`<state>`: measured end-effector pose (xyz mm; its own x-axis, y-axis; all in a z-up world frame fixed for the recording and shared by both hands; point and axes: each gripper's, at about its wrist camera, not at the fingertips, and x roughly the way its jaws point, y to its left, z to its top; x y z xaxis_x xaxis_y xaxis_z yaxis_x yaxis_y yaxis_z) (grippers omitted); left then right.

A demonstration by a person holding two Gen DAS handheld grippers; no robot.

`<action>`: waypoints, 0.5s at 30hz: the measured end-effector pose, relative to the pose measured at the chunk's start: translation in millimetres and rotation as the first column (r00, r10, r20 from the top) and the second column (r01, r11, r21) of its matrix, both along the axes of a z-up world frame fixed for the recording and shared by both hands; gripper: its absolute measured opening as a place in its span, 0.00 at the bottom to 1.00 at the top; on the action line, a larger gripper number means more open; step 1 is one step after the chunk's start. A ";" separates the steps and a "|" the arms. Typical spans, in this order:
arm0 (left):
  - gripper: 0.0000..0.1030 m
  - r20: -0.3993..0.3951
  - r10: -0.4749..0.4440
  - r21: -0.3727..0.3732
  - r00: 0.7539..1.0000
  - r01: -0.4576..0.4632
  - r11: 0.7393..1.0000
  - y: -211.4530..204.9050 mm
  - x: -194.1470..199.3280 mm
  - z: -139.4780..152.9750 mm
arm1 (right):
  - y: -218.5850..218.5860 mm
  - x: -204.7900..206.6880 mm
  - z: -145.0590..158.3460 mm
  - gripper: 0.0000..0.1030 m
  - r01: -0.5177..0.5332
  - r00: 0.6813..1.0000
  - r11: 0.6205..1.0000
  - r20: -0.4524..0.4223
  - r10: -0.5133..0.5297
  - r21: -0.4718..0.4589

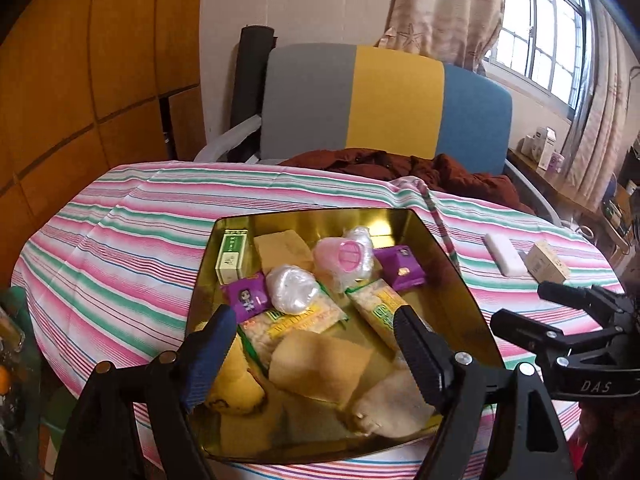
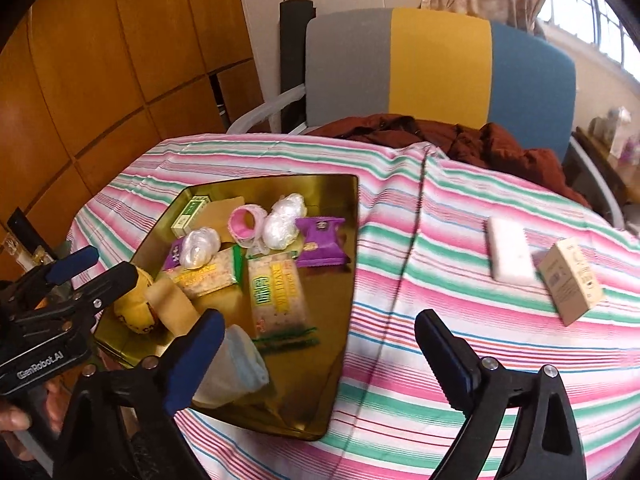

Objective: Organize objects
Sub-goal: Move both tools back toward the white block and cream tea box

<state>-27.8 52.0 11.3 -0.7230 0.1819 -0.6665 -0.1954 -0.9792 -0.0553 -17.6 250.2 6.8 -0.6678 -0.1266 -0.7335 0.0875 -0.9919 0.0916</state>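
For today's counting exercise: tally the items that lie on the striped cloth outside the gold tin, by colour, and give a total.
White packet: 1
Tan carton: 1
Total: 2

Home living room, striped tablecloth (image 1: 120,216) on table, tricolour chair (image 1: 384,104), curtained window (image 1: 540,40), wooden wardrobe panels (image 1: 80,60)

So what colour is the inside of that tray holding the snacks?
Shiny gold, mirror-like; the tray shows it best in the left wrist view.
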 end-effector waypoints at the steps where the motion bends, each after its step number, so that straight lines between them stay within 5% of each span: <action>1: 0.80 0.000 -0.004 -0.002 1.000 0.004 1.000 1.6 1.1 0.2 | 1.5 1.6 1.1 0.94 0.005 1.000 1.000 -0.004 -0.005 0.013; 15: 0.80 0.002 -0.117 -0.051 0.993 0.117 0.992 38.7 13.4 -2.1 | 41.4 6.7 -0.1 0.96 0.082 0.997 0.995 0.000 -0.082 0.049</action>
<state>-14.4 90.7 9.2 -0.6992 0.2310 -0.6766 -0.3090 -0.9510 -0.0054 -10.9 291.5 6.7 -0.6729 -0.0351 -0.7389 0.0053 -0.9991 0.0426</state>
